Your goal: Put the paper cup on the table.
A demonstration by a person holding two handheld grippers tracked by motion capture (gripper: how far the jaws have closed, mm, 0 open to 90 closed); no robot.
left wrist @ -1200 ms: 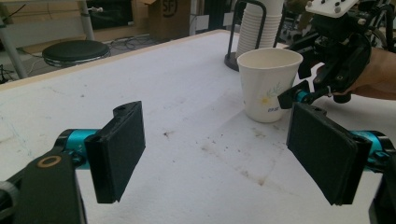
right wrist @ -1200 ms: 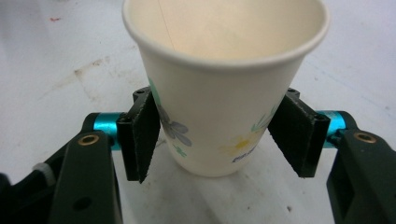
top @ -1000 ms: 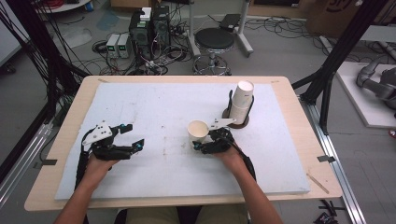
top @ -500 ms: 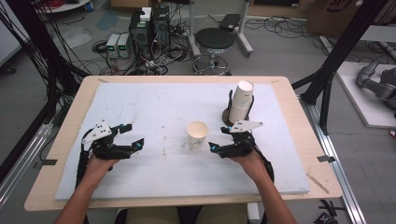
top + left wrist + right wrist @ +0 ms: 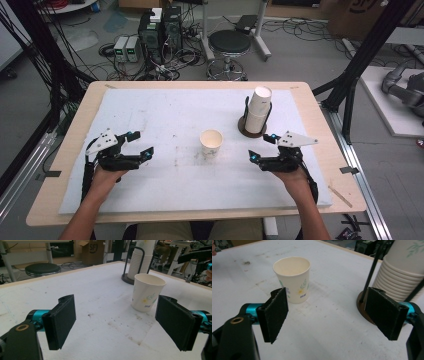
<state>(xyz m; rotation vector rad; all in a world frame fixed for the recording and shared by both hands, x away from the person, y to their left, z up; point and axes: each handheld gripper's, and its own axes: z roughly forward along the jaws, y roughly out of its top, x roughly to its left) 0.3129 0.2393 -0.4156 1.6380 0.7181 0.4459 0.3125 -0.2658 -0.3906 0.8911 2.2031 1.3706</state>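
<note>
We have one paper cup point(image 5: 211, 142) standing upright alone on the white mat point(image 5: 165, 115), just beside the cup stack point(image 5: 259, 111). Our right gripper point(image 5: 260, 148), jaws just opened, flanks it empty-handed; our left gripper point(image 5: 141, 144) is spread too. More cups remain stacked.

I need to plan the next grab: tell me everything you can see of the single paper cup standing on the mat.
The paper cup is cream-white, apparently paper, with a rolled rim and a small print of green leaves and yellow flowers on its side. It stands upright, mouth up, and looks empty. It sits alone on the white mat near the middle of the table, apart from the cup stack in its holder. Nothing touches it; both grippers are clear of it.
</note>
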